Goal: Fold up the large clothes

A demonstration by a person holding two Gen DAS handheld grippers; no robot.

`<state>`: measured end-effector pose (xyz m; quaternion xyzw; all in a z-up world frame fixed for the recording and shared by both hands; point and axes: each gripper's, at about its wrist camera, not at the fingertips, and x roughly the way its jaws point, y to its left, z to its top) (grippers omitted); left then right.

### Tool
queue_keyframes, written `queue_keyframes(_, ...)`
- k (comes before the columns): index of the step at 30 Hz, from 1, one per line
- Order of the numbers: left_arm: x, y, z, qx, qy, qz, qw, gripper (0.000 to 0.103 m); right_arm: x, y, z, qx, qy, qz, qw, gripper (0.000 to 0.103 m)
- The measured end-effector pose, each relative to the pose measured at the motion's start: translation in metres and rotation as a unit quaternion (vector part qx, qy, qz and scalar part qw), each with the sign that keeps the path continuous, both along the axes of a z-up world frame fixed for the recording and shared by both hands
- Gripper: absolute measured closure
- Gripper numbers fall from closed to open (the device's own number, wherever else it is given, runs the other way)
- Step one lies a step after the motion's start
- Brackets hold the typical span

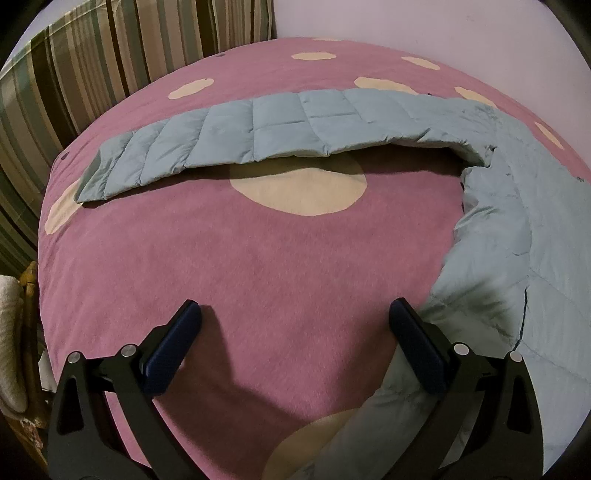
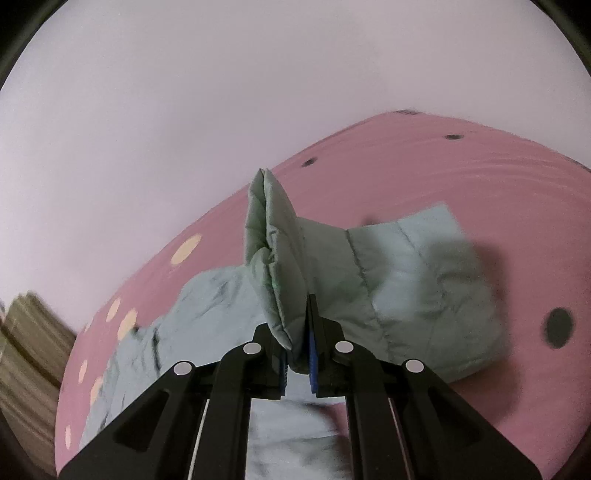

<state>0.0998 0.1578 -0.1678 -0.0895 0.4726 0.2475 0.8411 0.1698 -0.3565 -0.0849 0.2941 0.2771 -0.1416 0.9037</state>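
We see a pale blue quilted jacket (image 1: 524, 229) spread on a bed. In the left wrist view one sleeve (image 1: 229, 136) stretches flat across the far part of the bed, its cuff toward the left edge, while the body of the garment bunches up along the right side and runs down toward the lower right.

In the right wrist view the other end of the jacket (image 2: 406, 280) shows as a puffy, stitched fold lifted off the bed. Our right hand-held gripper (image 2: 298, 363) is closed on this fold: a pinched ridge of fabric stands up between the two blue-padded fingers (image 2: 313, 369) and rises above them. More of the fabric lies crumpled to the lower left, blurred by motion.

Our left hand-held gripper (image 1: 291, 347) hangs over the bed with its fingers wide apart and nothing between them. Its right finger (image 1: 417, 347) sits just beside the edge of the jacket's body; whether it touches the cloth we cannot tell. The left finger (image 1: 173, 350) is over bare cover.

The bed cover (image 1: 221, 266) is pink with large cream dots and a few small dark ones. Behind the bed stand a striped curtain (image 1: 92, 59) at the left and a plain pale wall (image 1: 424, 22).
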Motion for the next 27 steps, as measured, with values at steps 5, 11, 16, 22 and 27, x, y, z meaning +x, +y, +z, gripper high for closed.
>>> queue_keyframes(5,0.000,-0.001,-0.001,0.002,-0.001,0.000,1.0000,0.002,0.019,0.056,0.003,-0.021,0.012,0.060,0.998,0.095)
queue_keyframes(11,-0.001,0.002,-0.001,-0.003,-0.007,0.001,1.0000,0.002,0.052,0.105,0.005,-0.042,0.027,0.113,0.992,0.095)
queue_keyframes(16,-0.002,0.001,-0.001,-0.004,-0.008,0.001,1.0000,0.002,0.066,0.149,0.001,-0.064,0.037,0.154,0.985,0.095)
queue_keyframes(22,-0.002,0.002,-0.001,-0.008,-0.010,0.001,0.9999,0.002,0.088,0.201,-0.005,-0.086,0.049,0.201,0.975,0.095)
queue_keyframes(27,-0.003,0.002,-0.002,-0.012,-0.012,0.002,0.9999,0.002,0.102,0.239,-0.018,-0.100,0.065,0.242,0.963,0.095)
